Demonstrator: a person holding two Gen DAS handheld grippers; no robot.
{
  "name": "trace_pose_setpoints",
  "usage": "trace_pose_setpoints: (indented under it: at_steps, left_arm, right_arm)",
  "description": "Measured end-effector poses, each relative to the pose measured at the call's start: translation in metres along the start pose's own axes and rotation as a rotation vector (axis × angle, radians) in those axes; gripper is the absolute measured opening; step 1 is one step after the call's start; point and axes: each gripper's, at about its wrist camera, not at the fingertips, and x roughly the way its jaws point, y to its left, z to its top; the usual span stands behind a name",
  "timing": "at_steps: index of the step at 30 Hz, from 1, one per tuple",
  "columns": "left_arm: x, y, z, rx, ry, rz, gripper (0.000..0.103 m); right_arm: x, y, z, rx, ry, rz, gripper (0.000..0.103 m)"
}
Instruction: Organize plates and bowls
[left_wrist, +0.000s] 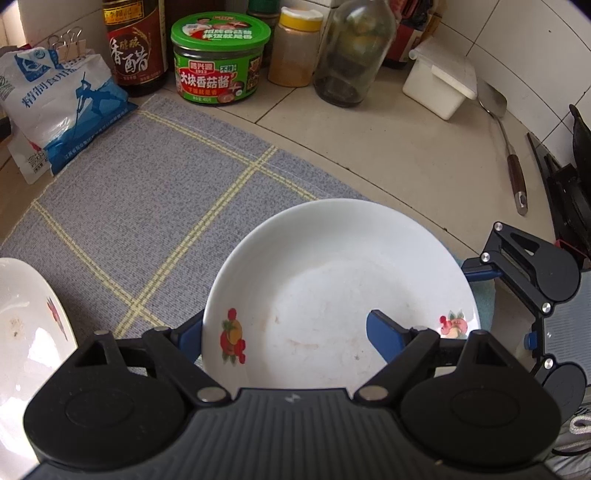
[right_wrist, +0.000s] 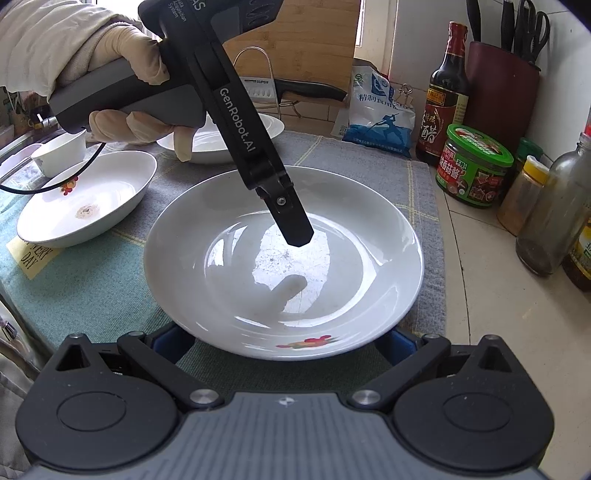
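So the whole thing turns on the rim of the white plate (right_wrist: 207, 236) with the fruit decal. It sits flat on the grey checked cloth (left_wrist: 147, 192) on the table (left_wrist: 388, 147), and both grippers are at it from different sides.

The left gripper (left_wrist: 286, 328) points steeply down at the plate's edge, and its fingers (left_wrist: 386, 338) are spread, not pinching anything. One is over the inside of the plate and the other is just outside the rim, partly hidden behind it. The rim runs between them, roughly square to the gap, so a pinch looks lined up. From the right wrist view you can see one left finger hanging above the plate's well. I can't tell if it touches the glaze. The gloved hand (right_wrist: 122, 74) holds that tool up and off to the left.

The right gripper (right_wrist: 286, 338) comes in lower and flatter at the opposite part of the rim. Its fingers (right_wrist: 173, 341) are spread wide too, with the tips tucked out of sight under the overhanging edge, one on each side of the decal. They're not clamped on anything as far as I can see.

Both are about equally close, but I'd say the left is better set for a rim grab. The likely spot for this plate is the second plate (right_wrist: 85, 199) over to the left, with another plate (right_wrist: 221, 144) and a small bowl (right_wrist: 59, 147) behind it.
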Motion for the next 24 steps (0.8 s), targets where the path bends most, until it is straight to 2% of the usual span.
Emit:
trace_pose_setpoints:
  at_steps: [12, 24]
  left_arm:
    - [0.011, 0.020, 0.026, -0.004, -0.056, 0.032, 0.088]
    - [0.031, 0.037, 0.032, -0.020, -0.054, 0.060, 0.088]
  right_arm:
    - [0.017, -0.029, 0.023, -0.045, 0.009, -0.037, 0.103]
    - [0.036, -0.044, 0.033, -0.016, 0.024, -0.039, 0.103]
